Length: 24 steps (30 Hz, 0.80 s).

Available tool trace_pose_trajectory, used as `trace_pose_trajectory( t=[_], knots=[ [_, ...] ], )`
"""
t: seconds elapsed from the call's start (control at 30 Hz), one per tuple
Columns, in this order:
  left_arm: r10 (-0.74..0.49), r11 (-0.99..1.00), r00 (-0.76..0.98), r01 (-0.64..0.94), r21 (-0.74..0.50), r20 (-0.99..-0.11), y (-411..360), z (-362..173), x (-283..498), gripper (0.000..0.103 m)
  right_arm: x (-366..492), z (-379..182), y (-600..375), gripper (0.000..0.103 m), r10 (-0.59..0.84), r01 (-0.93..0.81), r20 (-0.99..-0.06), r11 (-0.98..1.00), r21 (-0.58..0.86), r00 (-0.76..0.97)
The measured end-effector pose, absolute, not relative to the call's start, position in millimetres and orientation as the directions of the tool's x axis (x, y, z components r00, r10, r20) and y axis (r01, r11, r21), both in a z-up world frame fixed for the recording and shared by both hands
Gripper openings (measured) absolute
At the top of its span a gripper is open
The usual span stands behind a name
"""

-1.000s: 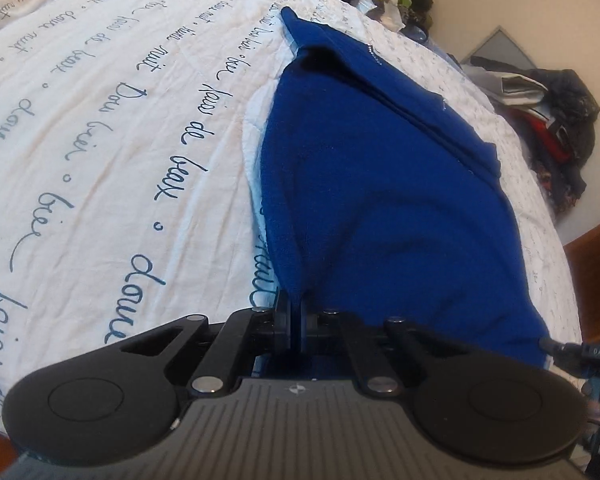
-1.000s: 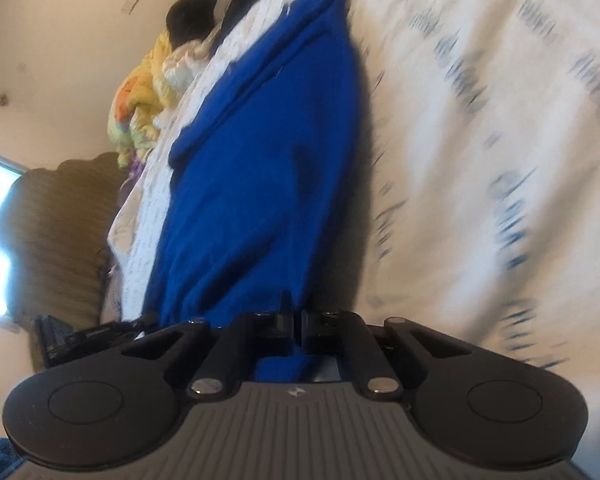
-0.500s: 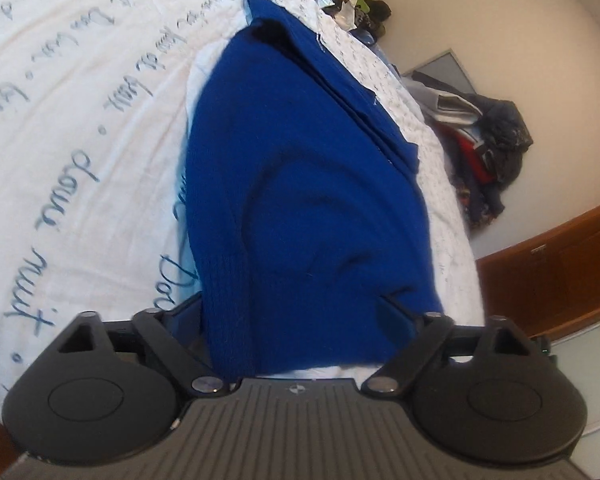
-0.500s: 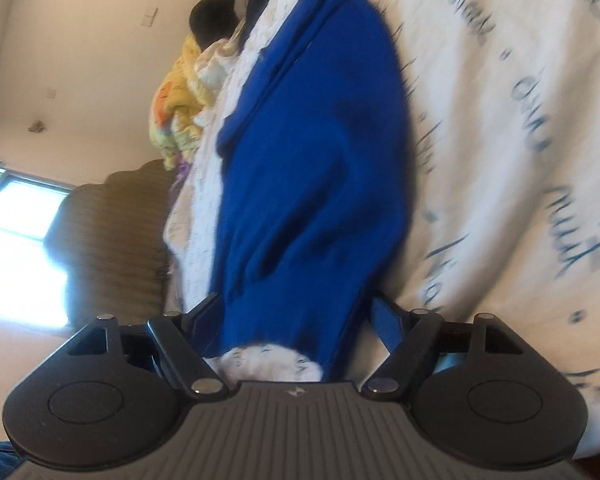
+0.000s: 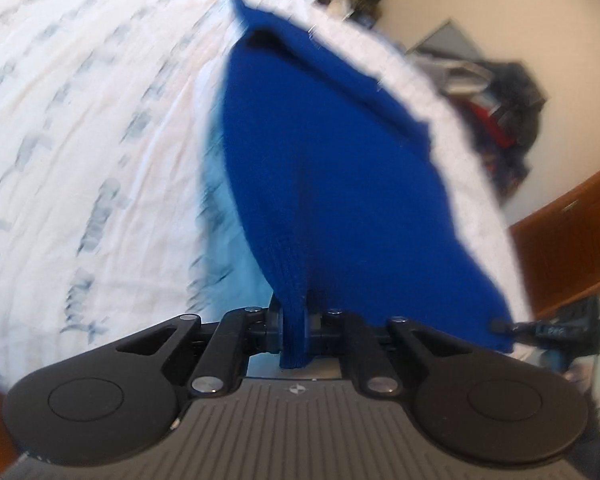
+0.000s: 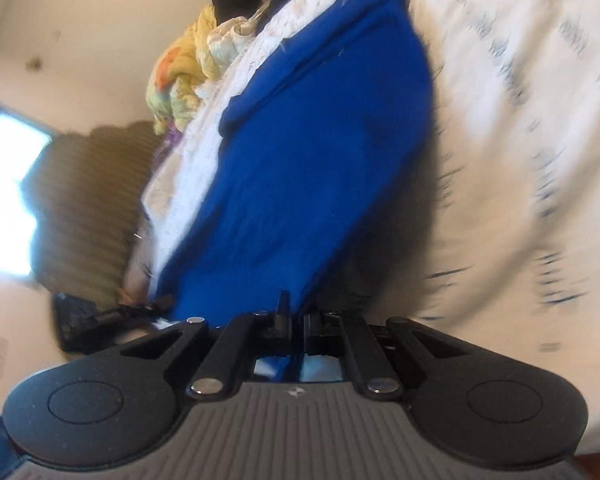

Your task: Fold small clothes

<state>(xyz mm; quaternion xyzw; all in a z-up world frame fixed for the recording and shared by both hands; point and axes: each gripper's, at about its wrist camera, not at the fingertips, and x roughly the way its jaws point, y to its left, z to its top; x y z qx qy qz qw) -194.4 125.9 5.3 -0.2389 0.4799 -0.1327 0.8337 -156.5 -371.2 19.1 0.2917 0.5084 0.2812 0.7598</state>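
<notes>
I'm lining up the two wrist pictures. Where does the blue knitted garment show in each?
Left wrist: the blue garment fills the centre, running from top centre down into the shut left gripper.
Right wrist: centre, leaning right toward the top, its near edge in the shut right gripper.
Shared landmark: the white bedspread with dark script.

matt blue knit garment [image 5: 328, 184], printed cotton sheet [image 5: 100, 120], glossy wood cabinet [image 5: 572, 248]

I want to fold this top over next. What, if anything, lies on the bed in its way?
Nothing visible does. Both tools, left and right, are shut on the near edge of the blue top, and the white bedcover beyond it looks bare. The clothes pile lies off at the bed's edge.
</notes>
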Motion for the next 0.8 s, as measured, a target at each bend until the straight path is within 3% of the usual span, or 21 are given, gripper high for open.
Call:
trace_pose_trajectory(
  t=[0.07,0.17,0.27,0.3,0.33,0.4,0.47,0.53,0.6,0.7,0.73,0.77,0.8],
  knots=[
    [-0.452,0.845,0.516,-0.015,-0.535,-0.728,128,-4,-195,0.013,-157,-2,-374,0.003,0.703,-0.084,-0.649,0.695,0.714,0.293],
    [-0.435,0.857,0.511,-0.017,-0.515,-0.741,127,1,-194,0.014,-162,-10,-373,0.004,0.730,-0.087,-0.601,0.656,0.750,0.326],
    [-0.347,0.914,0.549,0.018,-0.404,-0.761,132,25,-193,0.020,-159,4,-368,0.011,0.693,-0.098,-0.645,0.702,0.706,0.322],
    [-0.294,0.939,0.596,0.033,-0.343,-0.747,130,37,-190,0.028,-154,18,-366,0.011,0.668,-0.118,-0.663,0.729,0.674,0.338],
    [-0.251,0.957,0.639,0.048,-0.287,-0.727,124,49,-183,0.047,-148,33,-364,0.011,0.650,-0.149,-0.654,0.744,0.651,0.388],
    [-0.197,0.975,0.720,0.070,-0.212,-0.666,104,65,-160,0.071,-130,61,-358,0.013,0.609,-0.212,-0.599,0.771,0.600,0.519],
    [-0.190,0.978,0.774,0.098,-0.182,-0.604,76,66,-126,0.072,-101,74,-340,0.033,0.560,-0.242,-0.552,0.803,0.544,0.618],
    [-0.179,0.979,0.773,0.079,-0.188,-0.608,48,55,-82,0.069,-60,70,-310,0.045,0.499,-0.238,-0.555,0.846,0.477,0.665],
    [-0.167,0.978,0.755,0.044,-0.205,-0.634,25,40,-39,0.066,-15,57,-272,0.045,0.443,-0.221,-0.602,0.886,0.408,0.664],
    [-0.088,0.993,0.742,0.015,-0.115,-0.664,0,21,1,0.066,43,29,-227,0.043,0.357,-0.202,-0.679,0.933,0.299,0.641],
    [-0.072,0.996,0.739,0.020,-0.085,-0.670,-4,15,7,0.069,56,19,-220,0.043,0.308,-0.173,-0.708,0.951,0.258,0.635],
    [-0.055,0.998,0.745,0.028,-0.051,-0.664,-6,8,8,0.071,61,16,-208,0.047,0.281,-0.184,-0.662,0.959,0.214,0.694],
    [-0.017,0.998,0.778,0.047,0.031,-0.628,-5,1,-2,0.083,65,11,-199,0.052,0.238,-0.161,-0.662,0.971,0.176,0.711]
  ],
)
